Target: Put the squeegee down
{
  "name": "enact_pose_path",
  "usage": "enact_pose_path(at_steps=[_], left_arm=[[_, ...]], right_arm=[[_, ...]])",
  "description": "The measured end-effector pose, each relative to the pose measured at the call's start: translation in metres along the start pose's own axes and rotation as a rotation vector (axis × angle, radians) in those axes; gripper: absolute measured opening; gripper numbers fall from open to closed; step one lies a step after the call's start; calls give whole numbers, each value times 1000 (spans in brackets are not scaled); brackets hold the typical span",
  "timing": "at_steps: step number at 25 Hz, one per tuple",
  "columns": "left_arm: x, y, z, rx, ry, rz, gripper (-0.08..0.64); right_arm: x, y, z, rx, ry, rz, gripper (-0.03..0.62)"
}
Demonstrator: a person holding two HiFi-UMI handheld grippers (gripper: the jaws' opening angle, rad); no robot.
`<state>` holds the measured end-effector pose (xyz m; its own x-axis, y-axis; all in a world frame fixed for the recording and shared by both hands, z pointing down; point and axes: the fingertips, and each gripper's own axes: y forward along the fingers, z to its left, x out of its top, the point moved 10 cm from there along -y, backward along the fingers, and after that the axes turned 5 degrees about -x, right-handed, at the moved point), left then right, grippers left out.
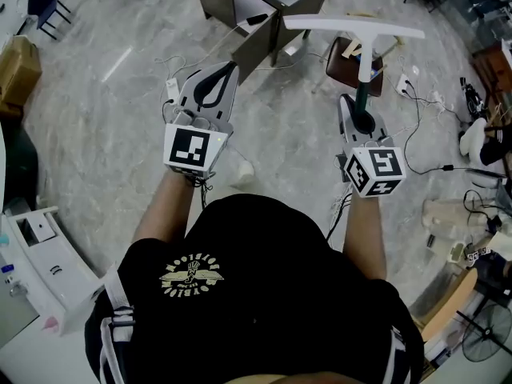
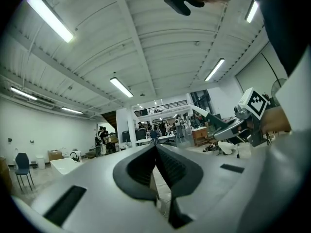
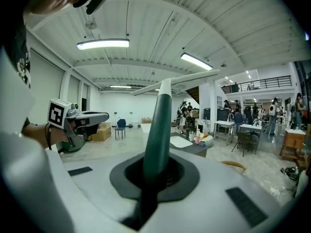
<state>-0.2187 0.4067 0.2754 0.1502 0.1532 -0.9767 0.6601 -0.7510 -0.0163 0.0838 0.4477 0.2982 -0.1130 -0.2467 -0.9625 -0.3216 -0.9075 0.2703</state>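
Observation:
The squeegee has a dark green handle (image 1: 364, 86) and a long white blade (image 1: 352, 26) across its top. My right gripper (image 1: 361, 117) is shut on the handle and holds it out over the floor, blade farthest from me. In the right gripper view the handle (image 3: 159, 125) rises from between the jaws to the blade (image 3: 177, 80). My left gripper (image 1: 228, 70) is held beside it to the left, shut, with nothing in it. Its pads meet at the tip (image 2: 156, 148) in the left gripper view. Each gripper shows in the other's view: the right gripper (image 2: 228, 130) and the left gripper (image 3: 92, 116).
Grey marbled floor lies below. A dark table (image 1: 248, 6) and a brown stool (image 1: 352, 62) stand ahead. Cables (image 1: 424, 118) trail across the floor at right. A white cabinet (image 1: 40, 254) stands at left and a fan (image 1: 484, 330) at lower right.

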Motion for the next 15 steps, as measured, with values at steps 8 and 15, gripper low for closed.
enact_pose_path(at_steps=[8, 15], left_arm=[[-7, 33, 55, -54, -8, -14, 23], [-14, 56, 83, -92, -4, -24, 23]], right_arm=[[35, 52, 5, -16, 12, -29, 28], [47, 83, 1, -50, 11, -41, 28]])
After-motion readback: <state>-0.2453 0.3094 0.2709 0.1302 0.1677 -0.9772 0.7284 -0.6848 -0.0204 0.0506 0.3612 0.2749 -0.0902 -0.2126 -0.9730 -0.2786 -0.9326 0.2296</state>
